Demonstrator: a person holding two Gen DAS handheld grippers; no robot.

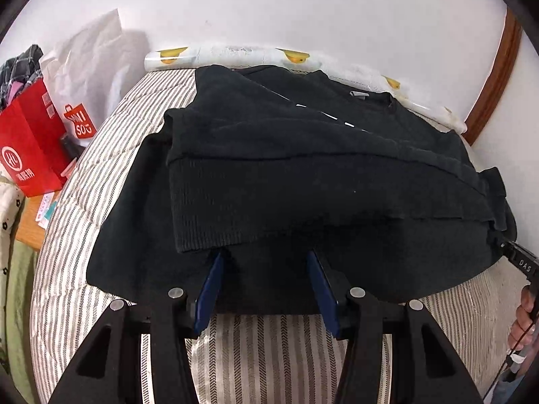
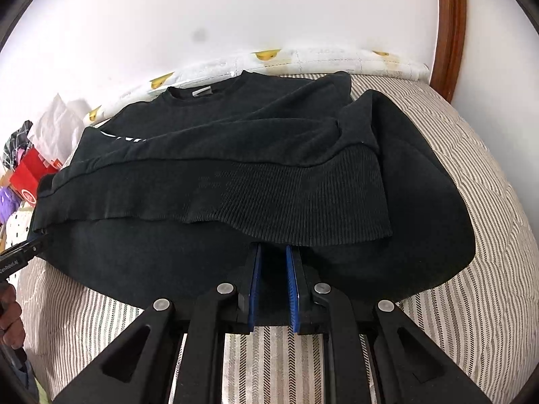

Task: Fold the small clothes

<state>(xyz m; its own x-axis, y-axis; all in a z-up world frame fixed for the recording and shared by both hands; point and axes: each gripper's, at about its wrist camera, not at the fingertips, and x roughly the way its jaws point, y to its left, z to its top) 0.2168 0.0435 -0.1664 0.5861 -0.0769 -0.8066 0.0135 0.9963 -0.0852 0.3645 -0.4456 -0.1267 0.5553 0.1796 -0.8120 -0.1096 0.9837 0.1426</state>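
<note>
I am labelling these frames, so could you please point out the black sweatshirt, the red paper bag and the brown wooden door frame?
black sweatshirt (image 2: 235,181): right wrist view, on the ribbed hem band.
red paper bag (image 1: 28,144): left wrist view, on its front face.
brown wooden door frame (image 2: 449,27): right wrist view, on the upright strip.

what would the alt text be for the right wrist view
A black sweatshirt lies partly folded on a striped bed cover, its ribbed hem toward the camera. The right gripper sits at the near edge with blue fingers narrowly apart over black fabric; the left gripper reaches the garment's left edge.
</note>
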